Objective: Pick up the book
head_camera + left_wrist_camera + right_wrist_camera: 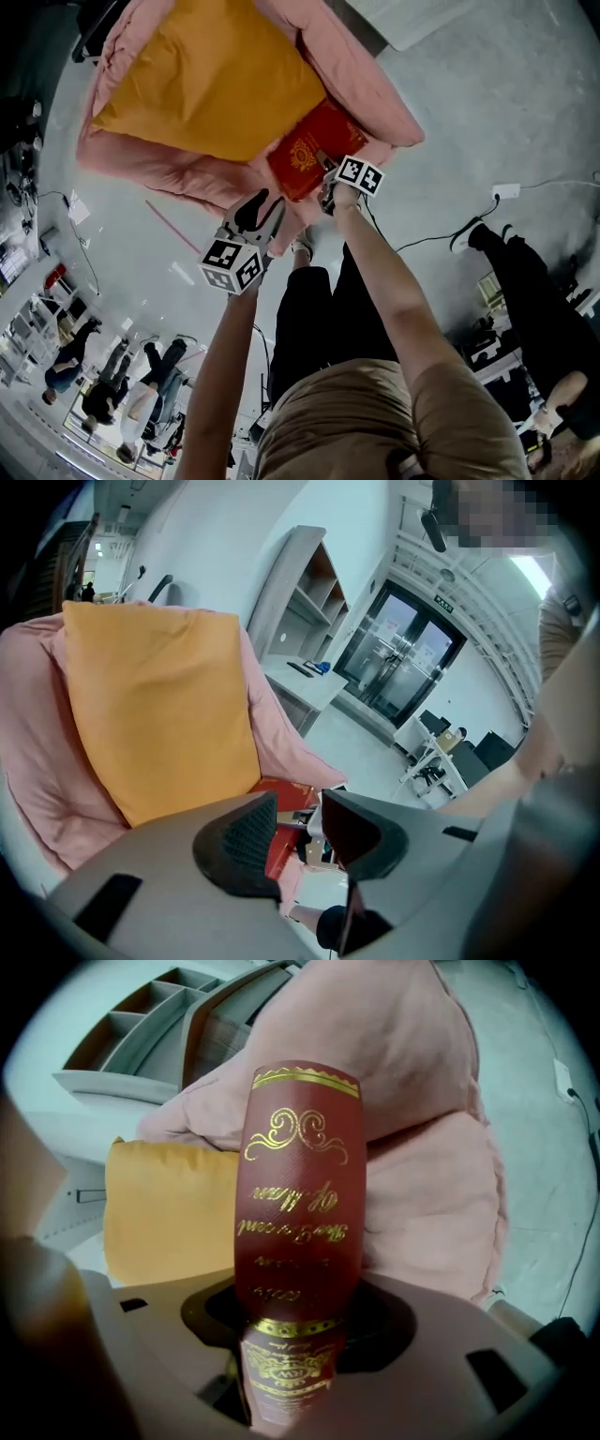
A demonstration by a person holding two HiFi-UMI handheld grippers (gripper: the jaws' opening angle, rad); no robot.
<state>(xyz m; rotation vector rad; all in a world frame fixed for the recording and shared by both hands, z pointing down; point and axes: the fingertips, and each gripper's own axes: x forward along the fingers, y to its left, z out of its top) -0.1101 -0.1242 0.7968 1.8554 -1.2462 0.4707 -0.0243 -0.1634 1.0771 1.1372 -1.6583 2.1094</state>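
Grey concrete floor (506, 84) surrounds a pink cushioned chair (375, 89), against whose back an orange cushion (216, 80) is propped. The red book (314, 150), lettered in gold, is found at the front edge of the seat, towards its right corner, just beside the lower edge of the orange cushion. The right gripper (328, 186) is clamped on the book: in the right gripper view the spine rises straight out from between the jaws, with both pads pressed against the covers at the near end only. Whether the far end has cleared the pink padding cannot be determined from any view. The left gripper (300, 832) is held just off the front edge of the chair with its jaws spread and nothing between them; the book is seen beyond the gap, not within it.

The following risks are judged:

- The hold is taken at one end, so most of the book's length is left unsupported. Drooping or pivoting about the pads is to be expected if the lift is made quickly.
- The cover appears smooth and glossy. Slippage through the pads is likely if the clamping force is light.
- The pages may fan open below the grip if only the spine end is pinched.
- The far corner may drag on the soft padding and twist the book out of line.
- No support is given by the left gripper, so a slip would send the book to the seat or the floor.
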